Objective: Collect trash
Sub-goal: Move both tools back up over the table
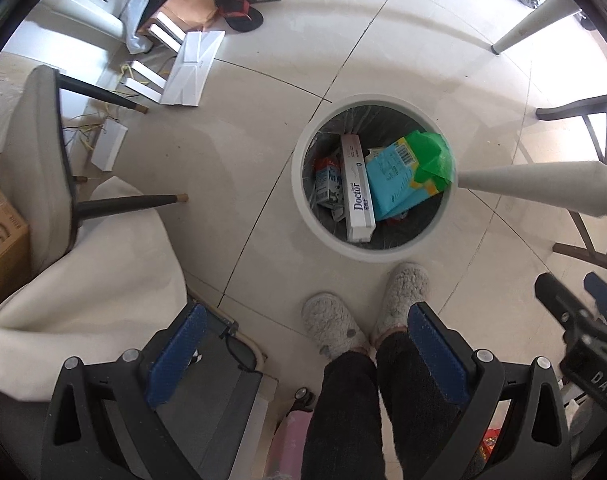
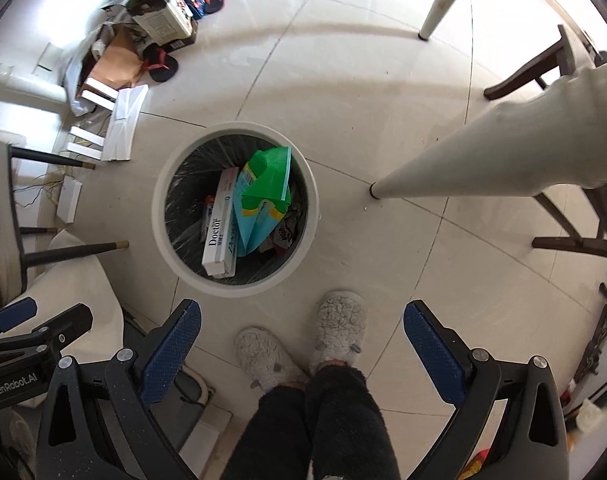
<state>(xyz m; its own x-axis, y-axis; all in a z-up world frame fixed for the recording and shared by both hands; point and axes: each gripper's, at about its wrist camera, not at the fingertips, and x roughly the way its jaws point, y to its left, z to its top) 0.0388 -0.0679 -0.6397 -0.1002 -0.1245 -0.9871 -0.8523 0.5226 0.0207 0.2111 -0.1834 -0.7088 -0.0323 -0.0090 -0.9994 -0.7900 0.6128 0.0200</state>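
Both grippers, left point(image 1: 303, 354) and right point(image 2: 301, 350), spread wide and empty, high above the trash-filled bin point(image 2: 165, 236).

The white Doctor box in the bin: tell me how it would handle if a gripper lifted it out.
The Doctor box is long, narrow carton, so probably stiff and light. Gripped at one end it would likely swing down; mid-length looks safer. It leans against the blue-green packet in the bin, so lifting it may shift that packet.

The pale tiled floor point(image 1: 263, 128) carried a round white bin point(image 1: 303, 208), flat white cartons point(image 1: 193, 68), a dark sandal point(image 1: 239, 14), chair legs and two grey slippers point(image 1: 331, 326).
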